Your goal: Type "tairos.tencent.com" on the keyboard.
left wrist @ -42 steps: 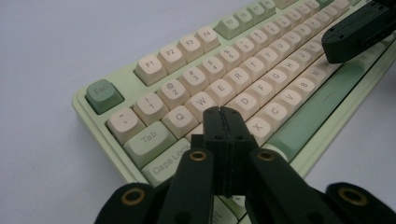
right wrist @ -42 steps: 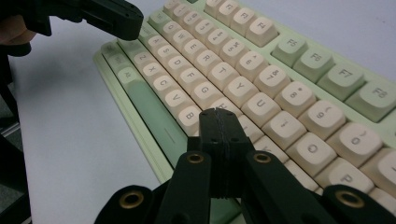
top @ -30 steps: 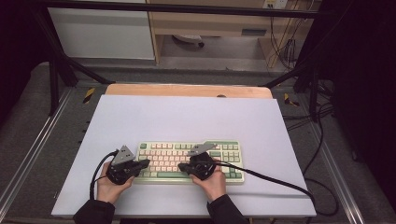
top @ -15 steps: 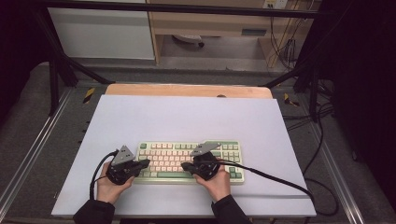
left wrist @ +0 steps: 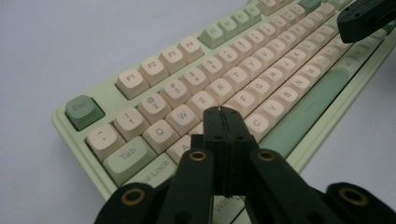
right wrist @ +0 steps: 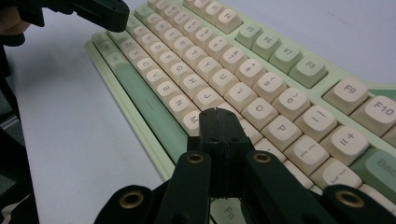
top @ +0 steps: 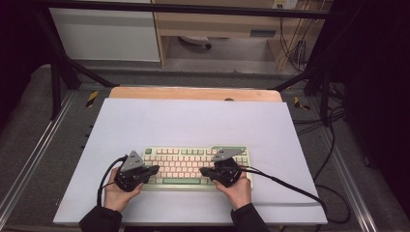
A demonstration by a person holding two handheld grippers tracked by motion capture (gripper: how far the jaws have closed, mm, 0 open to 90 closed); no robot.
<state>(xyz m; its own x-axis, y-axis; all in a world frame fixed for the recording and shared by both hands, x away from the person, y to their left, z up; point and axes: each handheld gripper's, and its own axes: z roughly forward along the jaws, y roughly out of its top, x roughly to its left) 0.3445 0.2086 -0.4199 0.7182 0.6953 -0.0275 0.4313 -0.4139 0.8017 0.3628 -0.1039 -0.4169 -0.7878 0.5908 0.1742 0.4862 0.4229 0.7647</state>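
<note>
Two grippers poise over the near half of the table (top: 193, 121), each with its jaws pressed together on nothing: the left gripper (top: 153, 169) and the right gripper (top: 204, 171). Beneath them lies the keyboard (top: 193, 162), its long axis running left to right, space bar towards the person. Each gripper view makes key legends readable, which the high view cannot; the high view shows bare table beyond.

— What sort of room is this?
— A lab, I'd say: a recording bench. The white worktop (top: 193, 121) sits inside a black metal frame (top: 193, 8).
— Anything else?
— Loose cables (top: 333, 125) trail at three o'clock, hazard tape (top: 92, 98) at ten, grey carpet (top: 29, 130) all around.
</note>
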